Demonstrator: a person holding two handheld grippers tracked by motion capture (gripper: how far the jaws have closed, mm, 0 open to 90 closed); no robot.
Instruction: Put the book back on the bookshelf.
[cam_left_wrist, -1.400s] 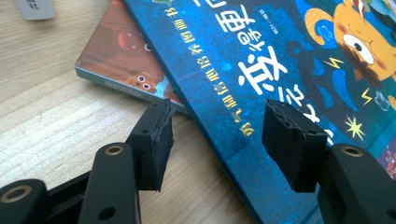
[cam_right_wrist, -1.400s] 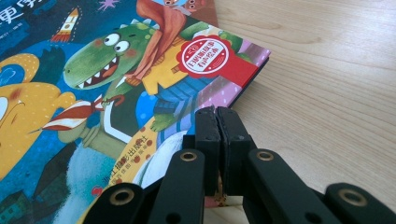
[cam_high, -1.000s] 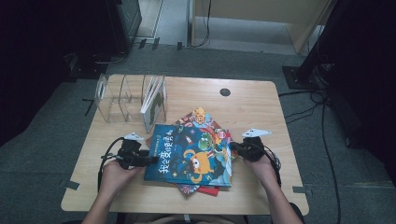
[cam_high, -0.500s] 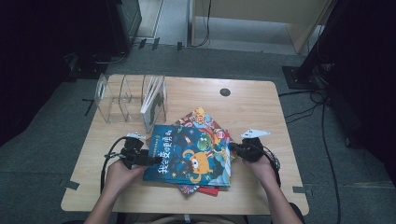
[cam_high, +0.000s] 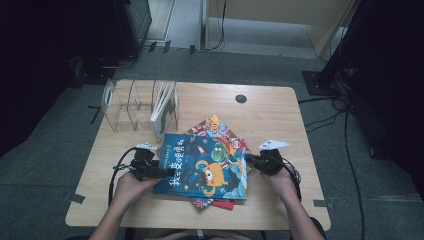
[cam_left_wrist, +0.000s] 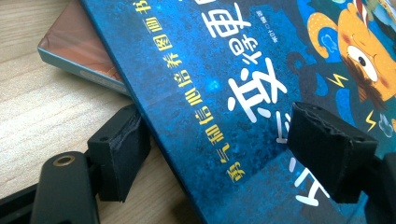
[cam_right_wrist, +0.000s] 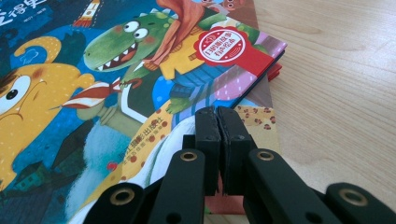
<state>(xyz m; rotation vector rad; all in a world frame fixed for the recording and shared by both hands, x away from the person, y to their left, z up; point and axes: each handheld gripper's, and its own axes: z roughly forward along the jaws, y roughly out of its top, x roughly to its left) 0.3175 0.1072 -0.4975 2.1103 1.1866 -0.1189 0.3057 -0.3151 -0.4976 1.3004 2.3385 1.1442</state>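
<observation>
Where white Chinese title runs, blue book

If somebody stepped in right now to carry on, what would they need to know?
Left tongs: have just been opening, pads astride the left edge of the dark blue picture book without pressing it.
Right tongs: shut, resting at that book's right edge.
The book tops a small pile of books on the wooden table.
Clear plastic book rack: one book stands in it.
Left, probably: racking the pile.
</observation>
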